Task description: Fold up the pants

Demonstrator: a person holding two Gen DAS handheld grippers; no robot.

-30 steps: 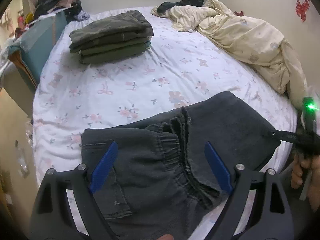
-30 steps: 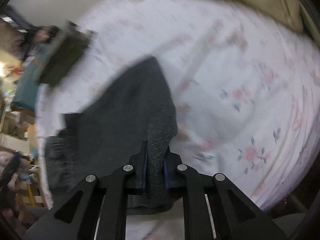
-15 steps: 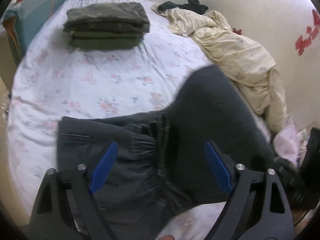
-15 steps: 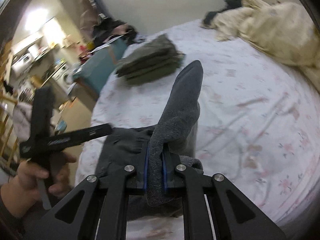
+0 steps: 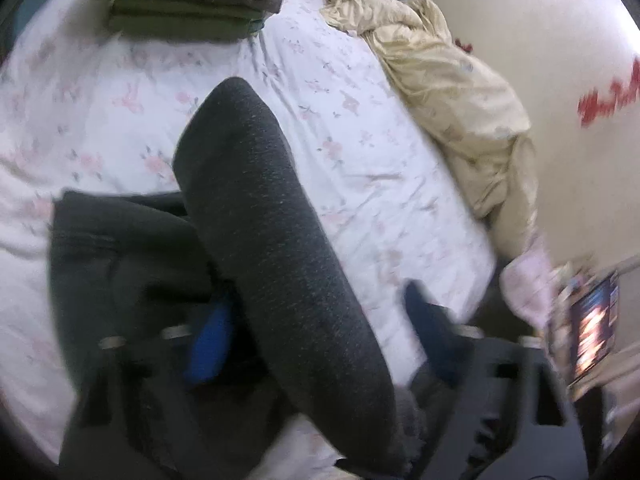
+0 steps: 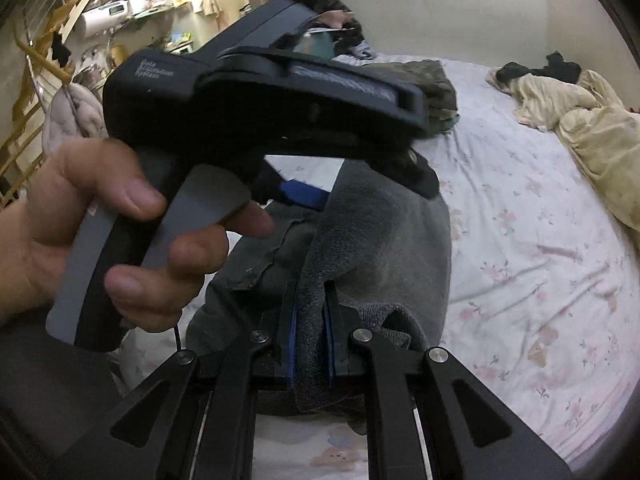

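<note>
Dark grey pants (image 5: pixel 132 264) lie on the flowered bedsheet (image 5: pixel 360 152), waistband end at the near left. One leg (image 5: pixel 272 240) is lifted and arches over between my left gripper's fingers. My left gripper (image 5: pixel 316 328) is open, its blue pads either side of that leg, not closed on it. My right gripper (image 6: pixel 310 344) is shut on the pants' leg end (image 6: pixel 380 248) and holds it up over the rest of the pants. In the right wrist view the left gripper's body (image 6: pixel 256 92) and the hand holding it fill the upper left.
A stack of folded olive-green pants (image 5: pixel 192 4) sits at the far side of the bed. A crumpled cream blanket (image 5: pixel 448 80) lies along the right edge by the wall. A phone screen (image 5: pixel 592 328) glows at the bed's right.
My right gripper has carried the pant leg up and over toward the waistband, close to the left gripper. The left view has tilted down and blurred, with the leg now arching between its fingers.
</note>
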